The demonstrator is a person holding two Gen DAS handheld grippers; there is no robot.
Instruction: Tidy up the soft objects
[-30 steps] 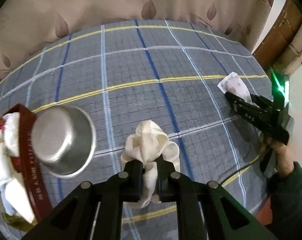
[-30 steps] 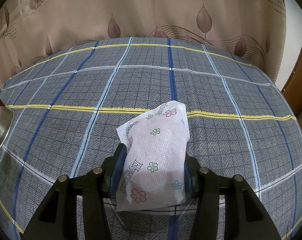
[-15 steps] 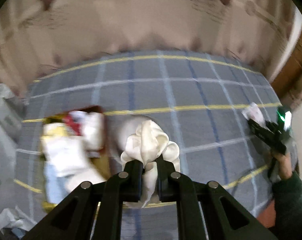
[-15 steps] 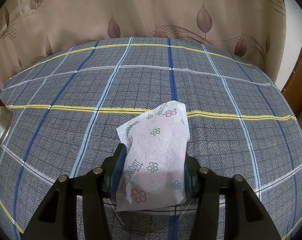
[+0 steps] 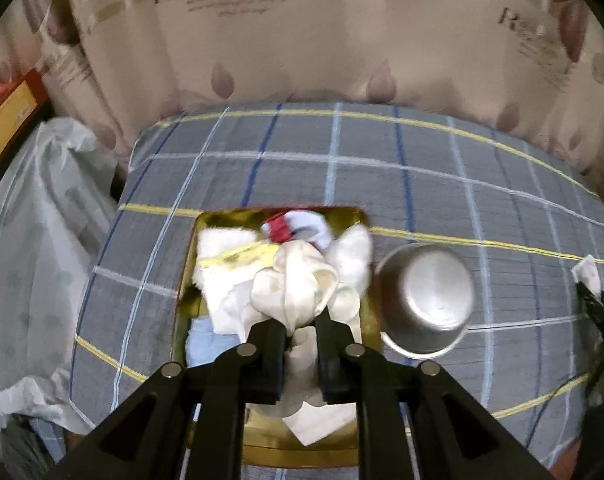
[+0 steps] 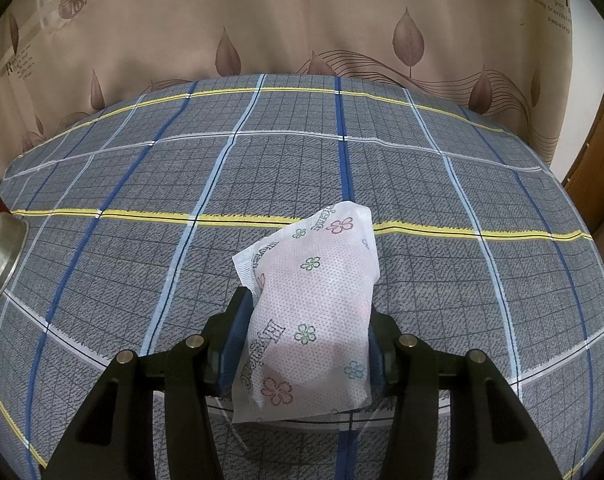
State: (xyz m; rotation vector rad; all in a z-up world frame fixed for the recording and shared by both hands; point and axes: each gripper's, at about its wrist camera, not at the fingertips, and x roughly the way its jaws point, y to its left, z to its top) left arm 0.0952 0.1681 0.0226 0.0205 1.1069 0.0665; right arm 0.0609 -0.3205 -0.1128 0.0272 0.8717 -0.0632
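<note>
cream cloth (image 5: 298, 288) sits bunched between the tips of the left gripper (image 5: 302, 326), whose jaws are just starting to part around it; the fabric still fills the narrow gap, with a tail hanging down behind the black fingers. the bundle hangs directly over the gold-lined tray (image 5: 186, 280), near its middle.

the tray is rectangular with rounded corners and a shiny yellow inner wall. it already holds a jumble of soft things: a fluffy white towel with a yellow stripe (image 5: 230, 254), a red and white piece (image 5: 294, 228) at the far end, a pale blue cloth (image 5: 202, 342) at the near left corner, and a flat white sheet at the near edge. the view is slightly blurred, so finer detail is hard to read.

just beside the tray's right side stands a steel bowl (image 5: 429, 300), upside down, its smooth round base facing up; its rim also shows at the left edge of the right wrist view.

the right gripper (image 6: 307, 336) is partly open and clamped on a white packet (image 6: 313, 312), a soft dimpled wrapper printed with small flowers and lettering, puffed in the middle with a crimped edge. it is held over the grey plaid bedcover (image 6: 421, 168), well apart from the tray.
</note>
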